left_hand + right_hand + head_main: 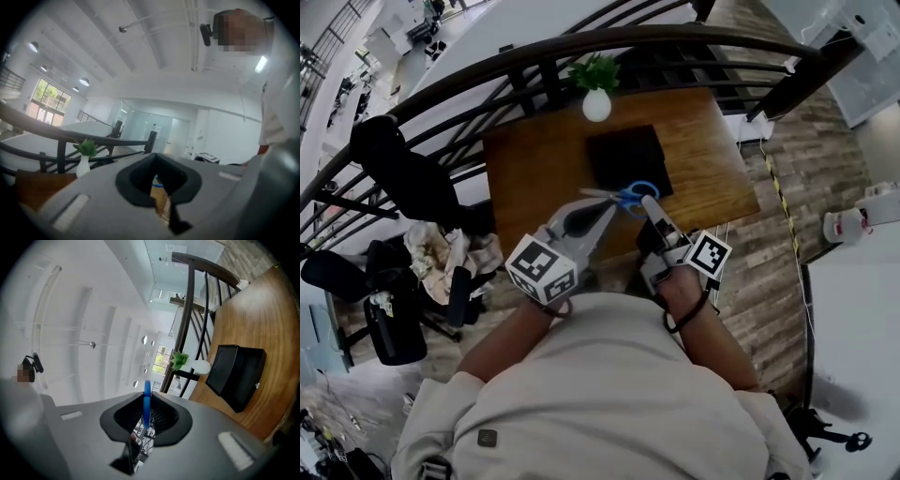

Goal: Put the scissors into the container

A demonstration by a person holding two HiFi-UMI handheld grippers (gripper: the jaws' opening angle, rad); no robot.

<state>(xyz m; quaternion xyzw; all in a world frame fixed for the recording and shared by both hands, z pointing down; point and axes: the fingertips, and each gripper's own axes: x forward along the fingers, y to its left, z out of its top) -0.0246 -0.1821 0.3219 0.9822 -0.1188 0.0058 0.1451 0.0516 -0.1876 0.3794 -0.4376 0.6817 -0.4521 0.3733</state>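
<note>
We note the right gripper (650, 205) clamped on the scissors (627, 197) by the blue handle, at the container's (622, 152) near edge. Left gripper (605, 208) closed, empty, just beside.

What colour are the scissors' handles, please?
The scissors' handles are blue; head view shows it best.

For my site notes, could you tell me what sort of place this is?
Probably an upper landing in an office building: a wooden table beside a curved railing, office chairs nearby.
</note>
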